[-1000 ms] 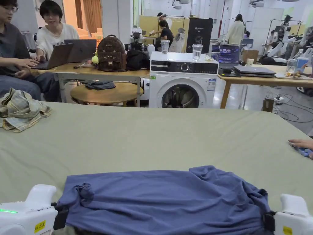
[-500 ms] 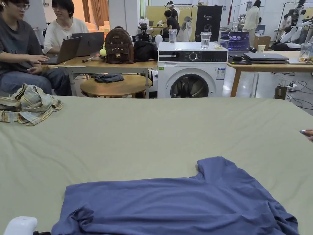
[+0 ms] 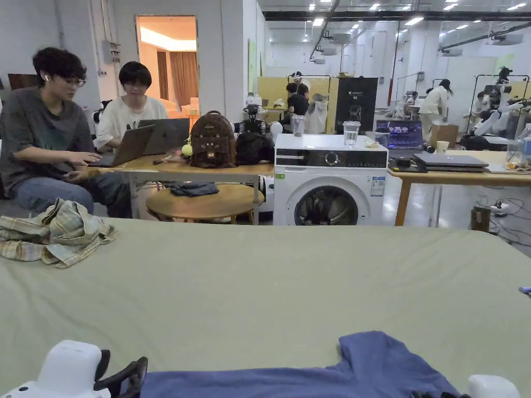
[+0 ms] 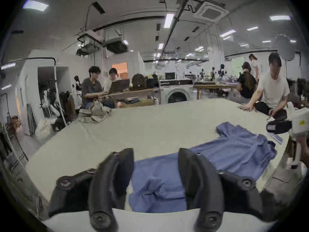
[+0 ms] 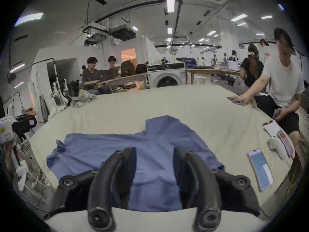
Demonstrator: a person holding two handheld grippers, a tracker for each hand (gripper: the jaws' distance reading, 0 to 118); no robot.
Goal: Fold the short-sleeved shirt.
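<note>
The blue short-sleeved shirt (image 5: 108, 145) lies spread along the near edge of the green-covered table (image 3: 269, 290), one sleeve (image 3: 365, 347) pointing away from me. Its left corner (image 4: 150, 183) is bunched up. My left gripper (image 4: 155, 153) hovers open over that left end, with nothing between its jaws. My right gripper (image 5: 154, 152) hovers open over the right half of the shirt, also holding nothing. In the head view the left gripper (image 3: 124, 375) sits at the bottom left beside the shirt (image 3: 363, 375).
A crumpled plaid garment (image 3: 57, 238) lies at the table's far left. A phone (image 5: 260, 168) and papers (image 5: 274, 130) rest near the right edge, where a person in a white tee (image 5: 284, 81) reaches onto the table. A washing machine (image 3: 326, 181) stands behind.
One second ago both grippers held the shirt's two ends near the edge. They have let go and opened, and the shirt now lies flatter. The head camera has tilted up.
</note>
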